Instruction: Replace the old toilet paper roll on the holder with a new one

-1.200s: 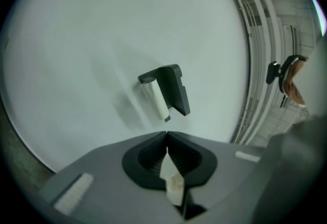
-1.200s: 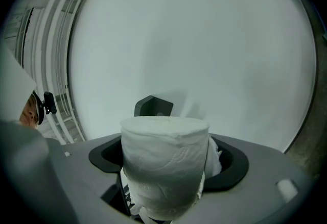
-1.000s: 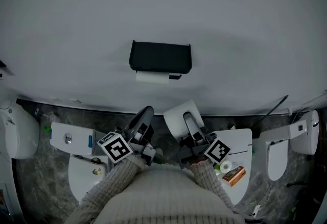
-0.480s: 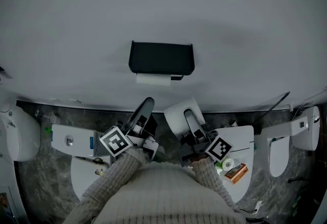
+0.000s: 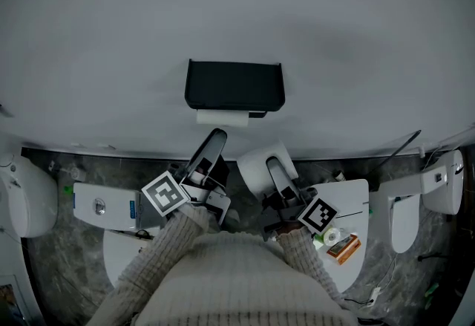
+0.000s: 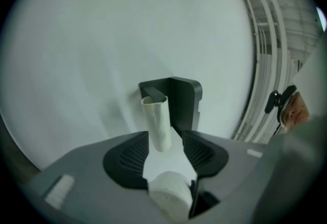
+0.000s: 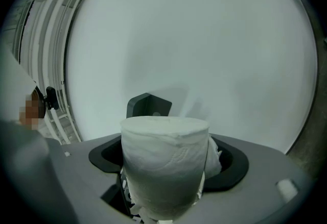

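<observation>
Old roll on black holder

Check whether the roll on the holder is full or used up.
Used up: only a thin white tube sits on the black holder, no thick paper around it.

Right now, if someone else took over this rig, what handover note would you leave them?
Left tongs: open, jaws just opened, pinching nothing. They aim at the old roll, with no contact visible. A white lump sits at their base; I can't tell what it is.
Right tongs: shut on the new roll, held below the holder, slightly right.
Old roll: nearly spent, on the holder on the wall.
Done: new roll in hand.
Left: pull the old roll off, fit the new one.
</observation>
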`<state>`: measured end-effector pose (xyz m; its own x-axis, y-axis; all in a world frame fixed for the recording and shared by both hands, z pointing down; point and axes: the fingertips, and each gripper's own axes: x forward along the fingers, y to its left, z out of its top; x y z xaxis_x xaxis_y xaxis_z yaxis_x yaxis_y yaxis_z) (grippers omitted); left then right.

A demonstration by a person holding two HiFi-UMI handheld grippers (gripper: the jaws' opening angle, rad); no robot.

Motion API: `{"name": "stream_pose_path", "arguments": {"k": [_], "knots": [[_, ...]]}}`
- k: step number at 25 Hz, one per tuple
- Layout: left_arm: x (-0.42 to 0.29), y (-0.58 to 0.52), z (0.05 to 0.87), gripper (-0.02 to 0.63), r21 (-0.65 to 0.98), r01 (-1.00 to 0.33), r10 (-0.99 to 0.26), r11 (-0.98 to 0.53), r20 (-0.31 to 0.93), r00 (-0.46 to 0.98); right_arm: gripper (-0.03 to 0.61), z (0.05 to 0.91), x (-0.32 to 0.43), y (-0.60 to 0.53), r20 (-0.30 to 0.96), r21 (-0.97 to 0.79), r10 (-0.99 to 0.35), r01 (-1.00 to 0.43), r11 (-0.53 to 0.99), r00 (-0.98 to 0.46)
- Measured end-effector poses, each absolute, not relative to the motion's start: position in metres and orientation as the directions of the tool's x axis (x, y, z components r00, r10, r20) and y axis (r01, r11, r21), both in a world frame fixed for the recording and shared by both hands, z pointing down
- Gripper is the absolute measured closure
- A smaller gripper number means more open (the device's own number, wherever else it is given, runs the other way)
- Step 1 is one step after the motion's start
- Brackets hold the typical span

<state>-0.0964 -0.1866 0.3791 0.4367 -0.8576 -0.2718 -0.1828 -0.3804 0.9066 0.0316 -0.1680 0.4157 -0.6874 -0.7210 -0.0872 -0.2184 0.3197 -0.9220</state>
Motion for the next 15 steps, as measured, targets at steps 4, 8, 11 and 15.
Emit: {"name": "stream_pose_path", "arguments": {"k": [4,8,11,15], "knots": [[-0.098,-0.191,0.381,0.4,0.918,-0.164,-0.864,-0.36,-0.263,0.429,0.141,0.418,0.034,-0.167,-0.075,-0.919,-0.728,-0.237,0.316,-0.681],[-0.1,-0.197,0.382,0.38,0.922,-0.164,-0.869,-0.351,-0.256,0.424,0.141,0.418,0.035,-0.169,-0.074,-0.918,-0.734,-0.242,0.315,-0.675],[-0.098,-0.205,0.379,0.373,0.923,-0.15,-0.867,-0.354,-0.263,0.422,0.141,0.417,0.034,-0.173,-0.07,-0.915,-0.732,-0.248,0.317,-0.678],[-0.095,-0.215,0.376,0.371,0.923,-0.141,-0.865,-0.358,-0.271,0.423,0.141,0.414,0.033,-0.179,-0.074,-0.909,-0.724,-0.252,0.332,-0.686]]}}
